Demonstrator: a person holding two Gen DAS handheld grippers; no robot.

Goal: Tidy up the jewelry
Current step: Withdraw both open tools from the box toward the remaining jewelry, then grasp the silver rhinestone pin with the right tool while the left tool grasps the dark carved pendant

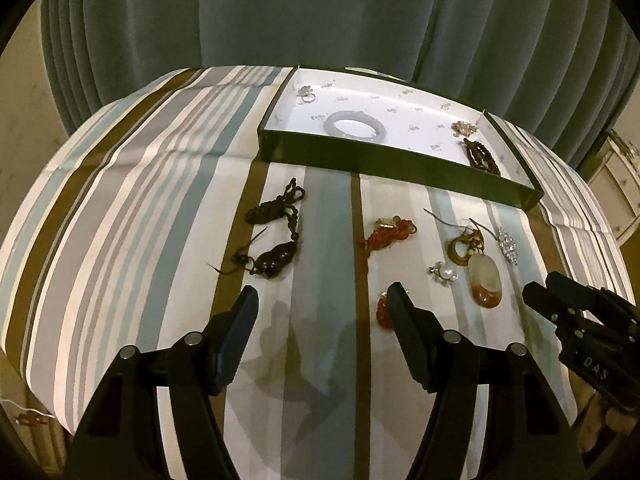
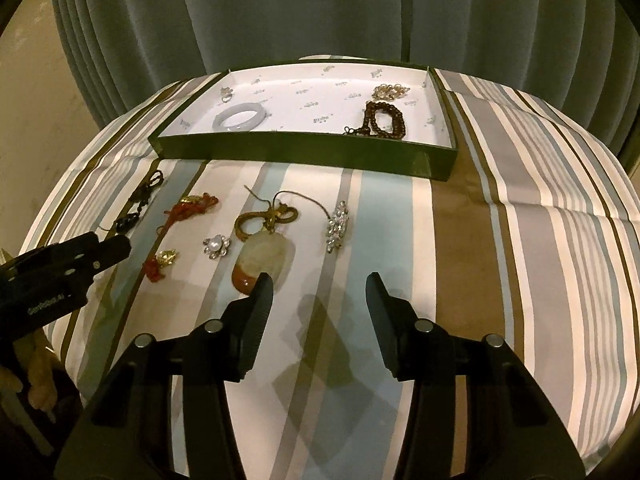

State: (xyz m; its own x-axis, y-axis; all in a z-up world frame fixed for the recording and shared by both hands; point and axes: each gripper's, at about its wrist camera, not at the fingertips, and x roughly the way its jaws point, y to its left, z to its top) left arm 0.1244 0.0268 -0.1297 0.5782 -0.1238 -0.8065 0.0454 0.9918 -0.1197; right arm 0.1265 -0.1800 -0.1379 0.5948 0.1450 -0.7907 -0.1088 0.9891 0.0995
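On the striped tablecloth, left to right: a dark carved pendant on a knotted cord lies toward the left, well apart from the rest. Next comes a red cord charm with a gold piece, and nearer the front edge a second red charm, partly hidden in the left wrist view behind a finger. Then a pearl flower brooch, just beside the large pale stone pendant with a rust-coloured tip, and last a rhinestone brooch.

At the far edge stands the green box, white inside. It holds a ring in its far left corner, a pale bangle, and at its right end a dark bead bracelet with a gold chain piece behind it.

The left gripper hangs about half open over bare cloth, gripping nothing. The right gripper is parted too and empty, one finger overlapping the stone pendant's tip.

A grey-green curtain hangs behind.
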